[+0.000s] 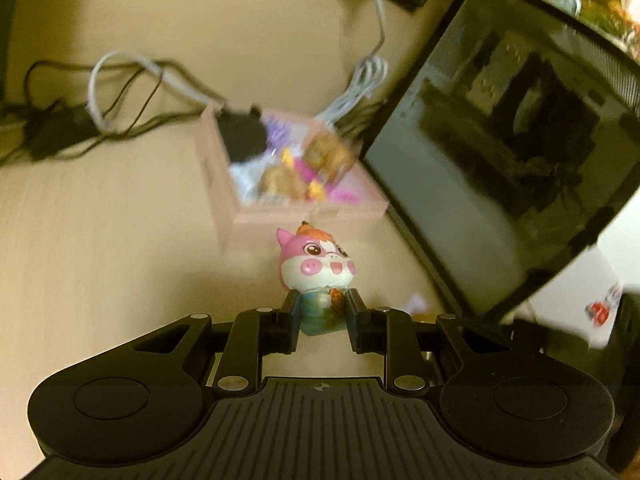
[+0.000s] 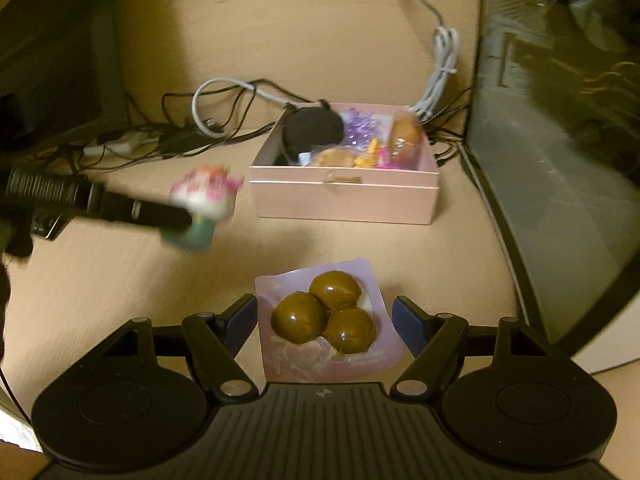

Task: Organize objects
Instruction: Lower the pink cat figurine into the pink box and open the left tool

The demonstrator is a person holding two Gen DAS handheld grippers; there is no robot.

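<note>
**Both claws loaded, pink box waiting on the counter**

The left claw [image 1: 322,312] is closed narrowly on a small pig figurine [image 1: 316,268], its pads pressing the figurine's teal body from either side while the pink head with orange hair stands up above the fingertips. In the right wrist view the same figurine [image 2: 202,208] shows as a blurred shape at the left, gripped at the end of the dark left claw [image 2: 188,220], above the counter [image 2: 120,300] and to the left of the box.

The right claw [image 2: 324,320] stands wide, with a pink snack packet [image 2: 320,316] holding three glossy brown balls between its blue pads. The packet's edges meet or nearly meet the pads on both sides; whether it is lifted clear of the counter I cannot tell.

Farther off on the pale wooden counter sits an open pink box [image 2: 344,196]. Inside it lie a black round object [image 2: 312,130] at the far left, a purple ribbon bow [image 2: 360,126] in the far middle, a wrapped brown pastry [image 2: 406,136] at the right, and another brown pastry with yellow and magenta bits nearer the front wall.

Behind the box runs a tangle of black and white cables [image 2: 224,108], with a bundled white cable [image 2: 442,68] to the far right. A dark monitor [image 2: 552,140] fills the right side, just beside the box.
</note>
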